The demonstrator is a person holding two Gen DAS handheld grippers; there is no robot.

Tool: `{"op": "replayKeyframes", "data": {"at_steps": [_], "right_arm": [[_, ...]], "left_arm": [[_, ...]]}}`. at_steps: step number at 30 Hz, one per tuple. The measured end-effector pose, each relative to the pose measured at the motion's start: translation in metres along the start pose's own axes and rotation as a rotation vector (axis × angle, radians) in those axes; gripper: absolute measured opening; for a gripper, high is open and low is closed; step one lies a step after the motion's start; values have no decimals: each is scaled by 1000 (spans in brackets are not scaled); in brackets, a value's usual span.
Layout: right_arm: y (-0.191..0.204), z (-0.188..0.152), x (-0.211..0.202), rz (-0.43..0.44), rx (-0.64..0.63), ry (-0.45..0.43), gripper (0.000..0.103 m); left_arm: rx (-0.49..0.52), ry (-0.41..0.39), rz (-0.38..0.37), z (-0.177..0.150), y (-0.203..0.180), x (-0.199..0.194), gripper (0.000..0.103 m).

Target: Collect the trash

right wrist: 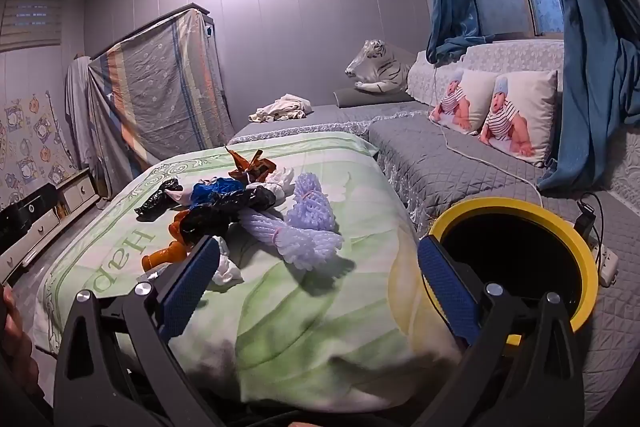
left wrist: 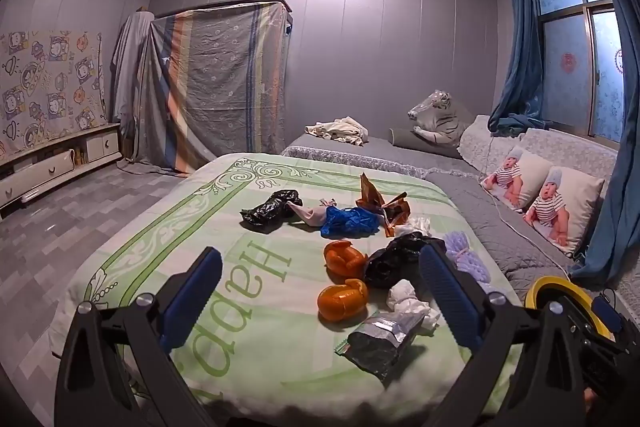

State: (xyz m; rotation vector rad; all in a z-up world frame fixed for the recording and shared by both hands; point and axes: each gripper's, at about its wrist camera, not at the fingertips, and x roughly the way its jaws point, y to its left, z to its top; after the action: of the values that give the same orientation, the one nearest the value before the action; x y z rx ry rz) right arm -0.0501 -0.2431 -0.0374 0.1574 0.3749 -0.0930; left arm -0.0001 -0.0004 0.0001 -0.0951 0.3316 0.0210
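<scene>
Trash lies scattered on a green and white quilt (left wrist: 240, 259): two orange plastic pieces (left wrist: 342, 301), black bags (left wrist: 270, 211), a blue bag (left wrist: 348, 221), a brown wrapper (left wrist: 378, 201), white tissue (left wrist: 408, 301), a silver foil packet (left wrist: 380, 345) and lilac foam netting (right wrist: 310, 213). A yellow-rimmed bin (right wrist: 516, 255) with a dark inside stands right of the quilt. My left gripper (left wrist: 320, 291) is open and empty above the orange pieces. My right gripper (right wrist: 318, 279) is open and empty above the quilt's near corner, left of the bin.
A grey quilted sofa bed (right wrist: 460, 163) with two baby-print cushions (right wrist: 516, 115) and a plush tiger (right wrist: 380, 67) runs along the right. A power strip (right wrist: 604, 263) and cable lie beside the bin. A covered wardrobe (left wrist: 216, 83) and low cabinet (left wrist: 56, 167) stand at left.
</scene>
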Motion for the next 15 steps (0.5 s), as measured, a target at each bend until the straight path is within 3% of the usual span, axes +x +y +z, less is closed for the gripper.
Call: {"op": "replayKeyframes", "data": {"at_steps": [15], "right_arm": [[-9, 2, 1, -4, 4, 5, 95]], "left_arm": [[-13, 29, -26, -2, 2, 3, 96]]}}
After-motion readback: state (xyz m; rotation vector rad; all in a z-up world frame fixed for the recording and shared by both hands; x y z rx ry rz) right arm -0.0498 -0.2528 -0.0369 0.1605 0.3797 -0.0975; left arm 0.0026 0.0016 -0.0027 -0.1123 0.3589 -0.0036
